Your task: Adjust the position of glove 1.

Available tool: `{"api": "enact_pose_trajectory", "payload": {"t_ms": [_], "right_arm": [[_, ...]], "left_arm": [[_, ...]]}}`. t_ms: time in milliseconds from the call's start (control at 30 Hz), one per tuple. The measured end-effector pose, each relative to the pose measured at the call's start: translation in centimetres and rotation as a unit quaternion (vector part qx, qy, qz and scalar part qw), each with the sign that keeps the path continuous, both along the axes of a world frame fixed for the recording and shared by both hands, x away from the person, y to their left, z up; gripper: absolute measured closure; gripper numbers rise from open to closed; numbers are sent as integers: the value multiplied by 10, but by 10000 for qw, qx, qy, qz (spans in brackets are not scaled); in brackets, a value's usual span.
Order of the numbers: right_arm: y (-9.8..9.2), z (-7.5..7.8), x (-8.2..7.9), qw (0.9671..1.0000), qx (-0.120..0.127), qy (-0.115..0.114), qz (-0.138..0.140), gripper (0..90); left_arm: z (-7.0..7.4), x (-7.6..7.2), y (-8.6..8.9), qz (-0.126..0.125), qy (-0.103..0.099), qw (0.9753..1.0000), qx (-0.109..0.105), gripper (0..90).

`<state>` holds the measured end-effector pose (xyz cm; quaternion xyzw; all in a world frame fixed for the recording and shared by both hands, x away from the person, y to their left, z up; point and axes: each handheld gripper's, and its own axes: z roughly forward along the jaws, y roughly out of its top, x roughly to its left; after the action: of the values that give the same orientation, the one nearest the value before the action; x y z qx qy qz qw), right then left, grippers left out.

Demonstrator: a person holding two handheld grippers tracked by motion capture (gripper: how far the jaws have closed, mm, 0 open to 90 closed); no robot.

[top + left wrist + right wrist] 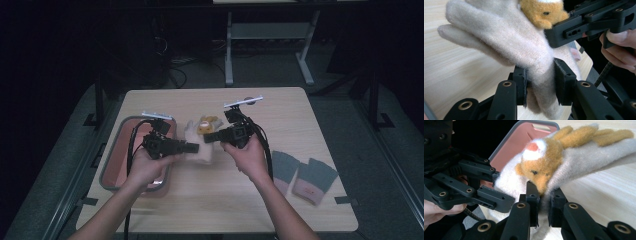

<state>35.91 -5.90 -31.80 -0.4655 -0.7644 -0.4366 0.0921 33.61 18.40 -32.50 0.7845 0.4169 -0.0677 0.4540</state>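
Note:
A cream woolly glove [200, 145] with an orange plush bear patch [207, 124] hangs above the middle of the table, held from both sides. My left gripper [192, 148] is shut on the glove's lower edge; up close its pads [560, 80] squeeze a fold of the cream wool [506, 42]. My right gripper [210, 135] is shut on the glove's edge just below the bear [541, 167], a thin fold of the glove [589, 160] pressed between its pads [532, 200]. The glove's fingers point away from me.
A grey-rimmed tray [118, 127] with a reddish bottom lies at the table's left, under my left hand. A pair of grey gloves with pink cuffs [305, 175] lies at the right front. Table legs and cables stand beyond the far edge.

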Motion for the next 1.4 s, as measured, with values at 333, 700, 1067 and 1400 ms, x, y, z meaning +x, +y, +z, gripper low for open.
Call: {"api": "enact_pose_trajectory", "payload": {"t_ms": [333, 700, 1067, 1400], "right_arm": [[13, 14, 5, 9999, 34, -90, 88, 813], [40, 32, 11, 9995, 74, -204, 238, 814], [67, 38, 21, 9987, 76, -241, 439, 813], [90, 35, 26, 9980, 153, -199, 576, 813]], "left_arm": [[16, 1, 16, 26, -111, 9999, -24, 666], [32, 0, 44, 194, -204, 9996, -102, 666], [37, -1, 69, 391, -224, 9989, -107, 667], [34, -3, 91, 538, -198, 9983, -74, 667]]}}
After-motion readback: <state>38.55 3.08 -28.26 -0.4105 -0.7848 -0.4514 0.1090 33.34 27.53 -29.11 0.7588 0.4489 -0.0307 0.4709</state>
